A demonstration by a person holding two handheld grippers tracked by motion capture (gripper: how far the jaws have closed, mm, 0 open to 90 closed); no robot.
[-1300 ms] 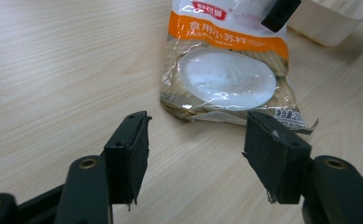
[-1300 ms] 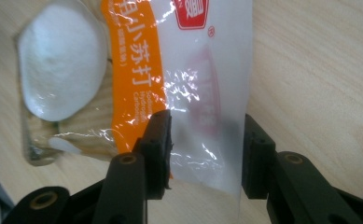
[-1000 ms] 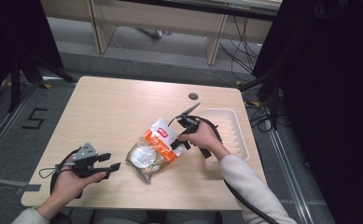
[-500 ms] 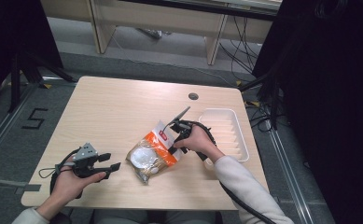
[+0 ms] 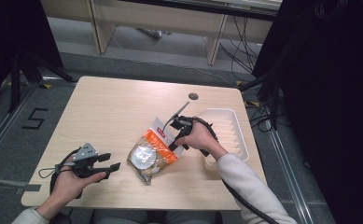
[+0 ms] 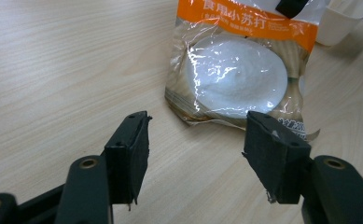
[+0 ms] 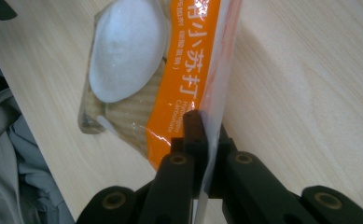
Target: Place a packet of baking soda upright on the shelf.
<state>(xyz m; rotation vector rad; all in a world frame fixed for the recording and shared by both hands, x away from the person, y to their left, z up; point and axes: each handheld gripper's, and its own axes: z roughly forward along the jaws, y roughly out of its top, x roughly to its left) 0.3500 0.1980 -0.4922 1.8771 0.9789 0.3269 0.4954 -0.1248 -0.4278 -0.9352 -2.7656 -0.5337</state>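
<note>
Bag [image 5: 152, 152] now clamped by right gripper's [image 5: 173, 145] just-closed jaws.

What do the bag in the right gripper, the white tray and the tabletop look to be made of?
Bag: thin, glossy clear plastic film with an orange printed band; it crinkles and throws glare. White tray: likely moulded plastic or foam, matte, with a ribbed floor. Table: pale wood-grain surface, probably laminate, smooth and low-sheen. The right gripper is clamped on the bag's edge.
</note>
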